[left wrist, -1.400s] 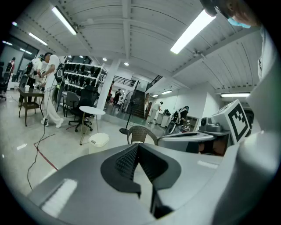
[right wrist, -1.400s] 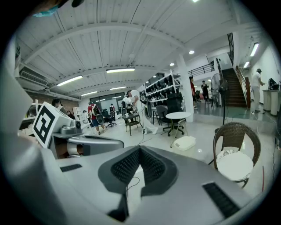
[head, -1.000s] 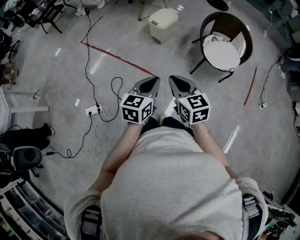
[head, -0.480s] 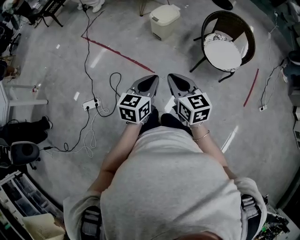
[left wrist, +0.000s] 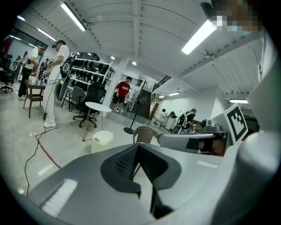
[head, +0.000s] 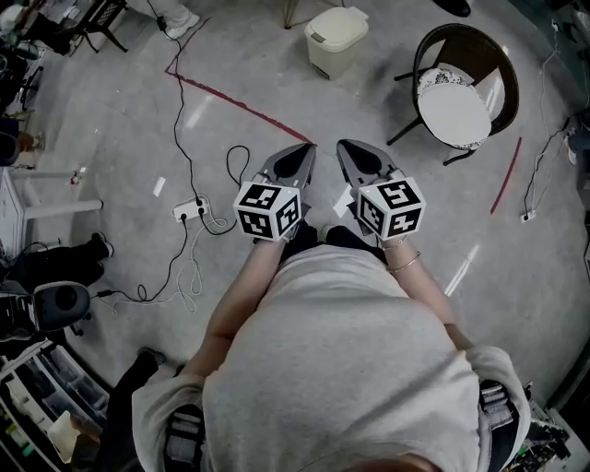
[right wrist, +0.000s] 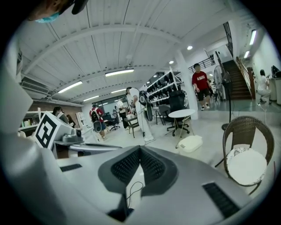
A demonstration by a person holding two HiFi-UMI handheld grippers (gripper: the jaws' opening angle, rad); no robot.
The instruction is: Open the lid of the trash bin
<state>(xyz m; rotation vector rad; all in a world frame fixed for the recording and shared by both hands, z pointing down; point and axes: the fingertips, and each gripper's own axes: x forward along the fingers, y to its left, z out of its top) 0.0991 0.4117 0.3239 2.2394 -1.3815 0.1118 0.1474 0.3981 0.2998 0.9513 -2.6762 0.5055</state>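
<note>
Head view: the cream trash bin (head: 336,39) stands on the floor (head: 267,69) well ahead of the person, lid (head: 343,25) down, beside a wicker chair (head: 466,41). The left tongs (head: 297,159) and right tongs (head: 355,157) are each pinched together on nothing, side by side. This looks like the approach step. Next, the person needs to reach the bin and bring one tip to the lid's front edge.

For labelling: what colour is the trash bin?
Cream white trash bin; clearest in the head view.
</note>
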